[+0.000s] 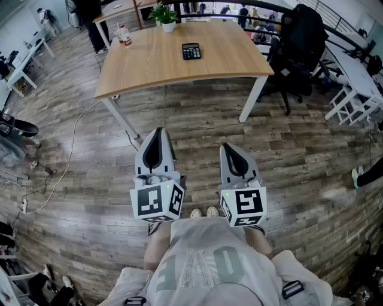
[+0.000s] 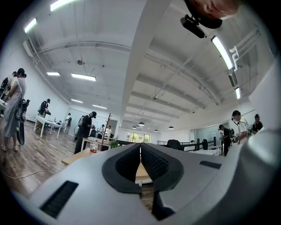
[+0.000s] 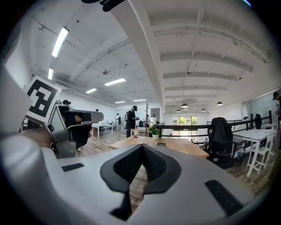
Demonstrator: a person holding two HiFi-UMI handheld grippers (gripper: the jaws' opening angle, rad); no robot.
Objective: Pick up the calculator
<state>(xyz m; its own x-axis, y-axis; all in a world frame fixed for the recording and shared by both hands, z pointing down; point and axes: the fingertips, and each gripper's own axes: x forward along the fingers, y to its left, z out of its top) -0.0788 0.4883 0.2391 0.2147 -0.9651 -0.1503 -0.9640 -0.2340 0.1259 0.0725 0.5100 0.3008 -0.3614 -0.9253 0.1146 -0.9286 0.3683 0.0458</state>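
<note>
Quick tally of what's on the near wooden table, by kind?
calculator: 1
potted plant: 1
bottle: 1
Total: 3

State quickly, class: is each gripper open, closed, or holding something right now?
Left gripper: closed, holding nothing.
Right gripper: closed, holding nothing.

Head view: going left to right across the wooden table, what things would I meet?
Bottle → plant → calculator.
</note>
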